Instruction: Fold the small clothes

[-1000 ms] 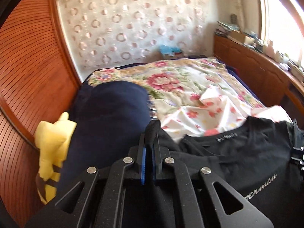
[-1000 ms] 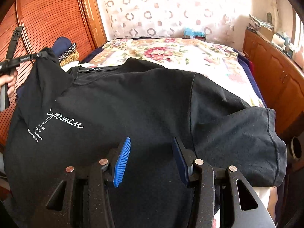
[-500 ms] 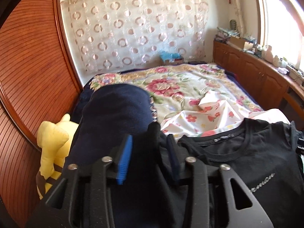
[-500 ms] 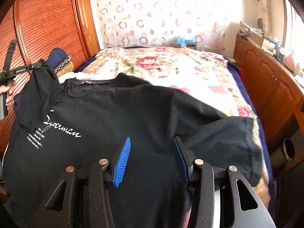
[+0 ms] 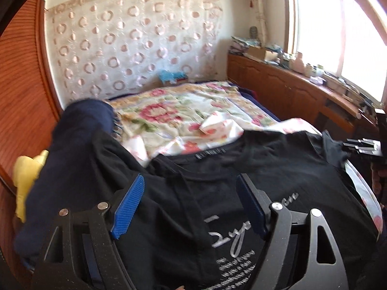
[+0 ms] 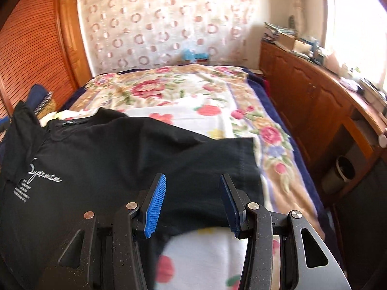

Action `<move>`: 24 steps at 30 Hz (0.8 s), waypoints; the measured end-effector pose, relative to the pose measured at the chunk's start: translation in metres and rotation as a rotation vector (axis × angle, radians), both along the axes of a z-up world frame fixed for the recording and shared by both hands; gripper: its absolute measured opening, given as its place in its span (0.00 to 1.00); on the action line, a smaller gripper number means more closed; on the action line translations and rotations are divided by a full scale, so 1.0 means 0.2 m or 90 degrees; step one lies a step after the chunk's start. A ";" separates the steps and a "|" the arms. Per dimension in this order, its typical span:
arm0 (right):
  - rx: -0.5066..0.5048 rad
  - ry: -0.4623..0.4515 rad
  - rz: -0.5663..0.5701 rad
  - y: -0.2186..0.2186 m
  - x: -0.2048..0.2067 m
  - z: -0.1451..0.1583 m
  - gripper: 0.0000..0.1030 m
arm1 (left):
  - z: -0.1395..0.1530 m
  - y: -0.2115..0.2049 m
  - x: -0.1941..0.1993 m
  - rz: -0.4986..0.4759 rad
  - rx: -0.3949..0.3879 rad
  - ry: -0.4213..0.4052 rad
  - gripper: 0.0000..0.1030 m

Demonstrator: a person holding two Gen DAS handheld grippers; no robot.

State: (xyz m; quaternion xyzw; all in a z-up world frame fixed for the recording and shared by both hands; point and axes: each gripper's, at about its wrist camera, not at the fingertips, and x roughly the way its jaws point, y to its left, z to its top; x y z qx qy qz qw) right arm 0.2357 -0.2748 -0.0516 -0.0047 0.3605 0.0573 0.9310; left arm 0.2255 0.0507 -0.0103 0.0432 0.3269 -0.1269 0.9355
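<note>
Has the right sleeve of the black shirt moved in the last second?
Yes. The sleeve has drawn back toward the camera, uncovering floral bedspread it hid, and now sits farther from the wooden cabinet.

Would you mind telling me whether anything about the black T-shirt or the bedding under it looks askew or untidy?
Yes. The black T-shirt is not flat: its left sleeve stands bunched up at the edge, and the floral bedspread is rucked into a raised fold just beyond the collar.
</note>
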 end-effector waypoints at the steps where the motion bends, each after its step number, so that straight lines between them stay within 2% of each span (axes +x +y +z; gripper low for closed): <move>1: 0.000 0.002 -0.008 -0.01 0.00 -0.01 0.46 | -0.04 -0.03 0.00 -0.009 0.002 0.012 0.77; 10: -0.027 0.030 -0.054 -0.01 0.05 -0.02 0.46 | -0.30 -0.16 0.00 -0.029 0.022 0.096 0.77; 16: 0.002 0.059 -0.082 -0.04 0.07 -0.01 0.46 | -0.37 -0.18 -0.01 -0.040 0.033 0.123 0.77; 22: 0.033 0.079 -0.066 -0.04 0.08 0.00 0.46 | -0.41 -0.19 -0.01 -0.043 0.040 0.128 0.77; 24: 0.027 0.074 -0.061 -0.06 0.08 0.01 0.33 | -0.41 -0.19 -0.01 -0.045 0.039 0.131 0.80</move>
